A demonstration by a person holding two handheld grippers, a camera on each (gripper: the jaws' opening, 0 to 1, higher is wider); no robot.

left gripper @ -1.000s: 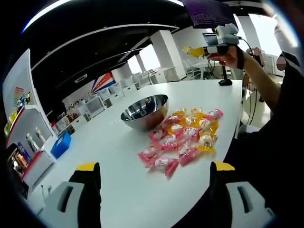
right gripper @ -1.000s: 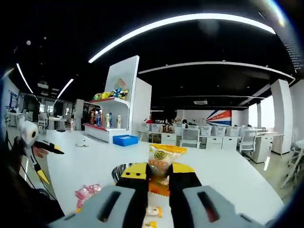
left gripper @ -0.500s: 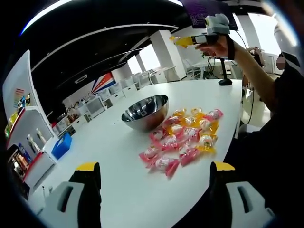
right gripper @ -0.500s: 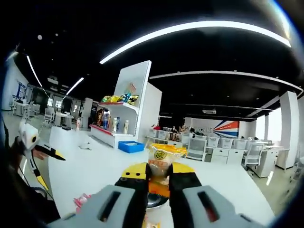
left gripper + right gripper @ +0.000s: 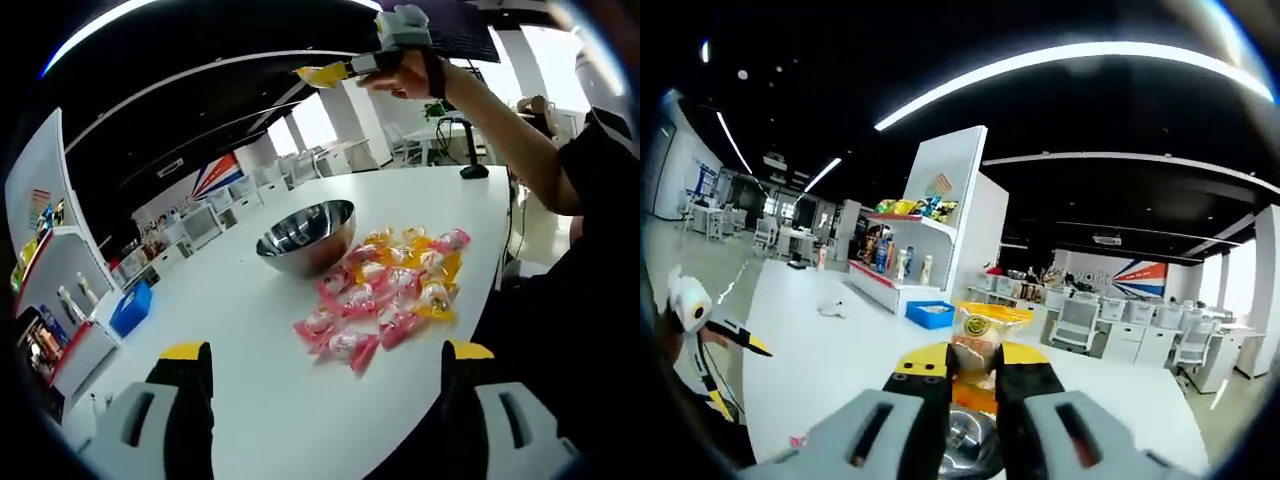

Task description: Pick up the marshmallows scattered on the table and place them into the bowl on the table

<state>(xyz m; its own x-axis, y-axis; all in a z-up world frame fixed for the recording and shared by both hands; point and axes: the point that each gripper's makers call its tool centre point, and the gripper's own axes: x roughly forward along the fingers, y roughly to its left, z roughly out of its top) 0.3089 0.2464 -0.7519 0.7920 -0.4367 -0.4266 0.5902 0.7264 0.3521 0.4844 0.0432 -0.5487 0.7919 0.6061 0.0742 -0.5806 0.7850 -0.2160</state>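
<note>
Clamping one yellow marshmallow packet high above the steel bowl, the right gripper starts the job while the left gripper waits spread, the pile beside the bowl uncollected

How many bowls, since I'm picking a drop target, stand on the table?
1: the steel bowl on the white table, right beside the marshmallow pile.

A black ceiling with curved light strips spans the office. White display shelves stand mid-frame; white desks and chairs line the right, bright windows beyond.
</note>
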